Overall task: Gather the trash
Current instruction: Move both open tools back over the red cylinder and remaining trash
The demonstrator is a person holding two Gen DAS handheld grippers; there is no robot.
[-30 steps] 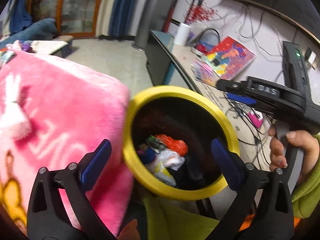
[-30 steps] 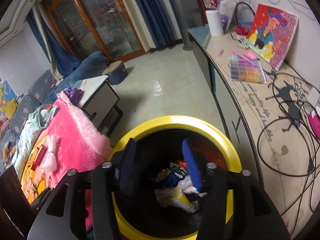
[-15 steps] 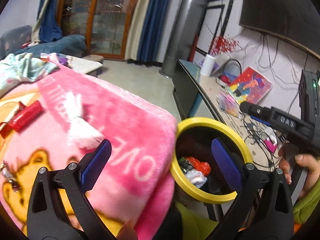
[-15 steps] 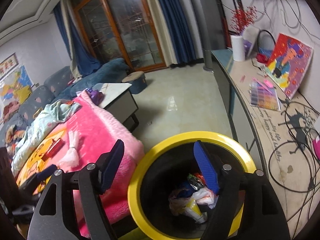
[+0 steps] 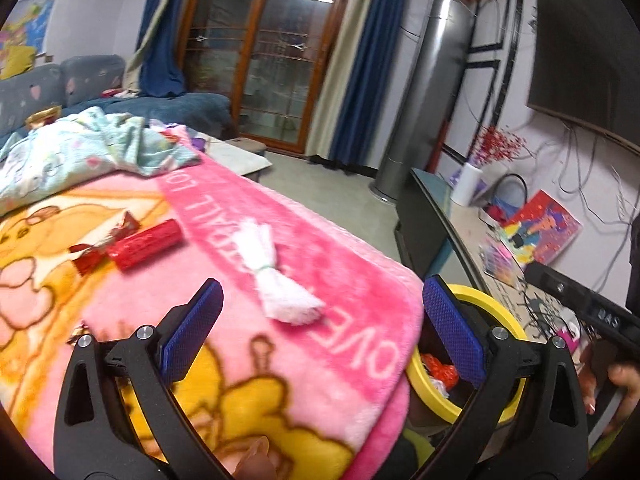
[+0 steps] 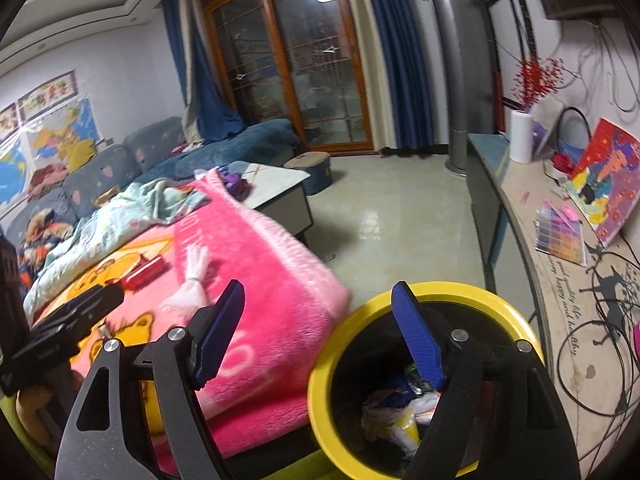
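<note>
The yellow-rimmed bin (image 6: 430,384) stands low at the near right, just beside the corner of the pink blanket (image 6: 264,280), with crumpled wrappers (image 6: 394,414) — white, yellow, blue — lying in its dark bottom. More trash lies out on the blanket: a white tissue bundle (image 5: 276,280) tied at its middle, and to its left a red wrapper roll (image 5: 146,244) with a twisted foil scrap (image 5: 94,250) beside it.

The right gripper (image 6: 318,330) hangs over the near left rim of the bin, tilted downward; its jaws have just been opening and stand wide apart with nothing between them. The left gripper (image 5: 322,330) is pitched down over the near edge of the blanket, its blue pads (image 5: 192,330) spread wide and empty, the tissue bundle just beyond them. At the far right of the left wrist view a hand (image 5: 608,392) grips the handle of the other gripper.

Farther off, a pale patterned quilt (image 5: 84,152) is bunched at the far left end of the blanket, with a blue sofa (image 6: 224,148) behind it. A low table (image 6: 280,196) stands past the blanket, open tiled floor (image 6: 400,216) to its right. Along the right wall runs a long counter (image 6: 540,248) strewn with black cables (image 6: 608,320), a bright painting (image 6: 608,184), and a white paper roll (image 6: 520,138).
</note>
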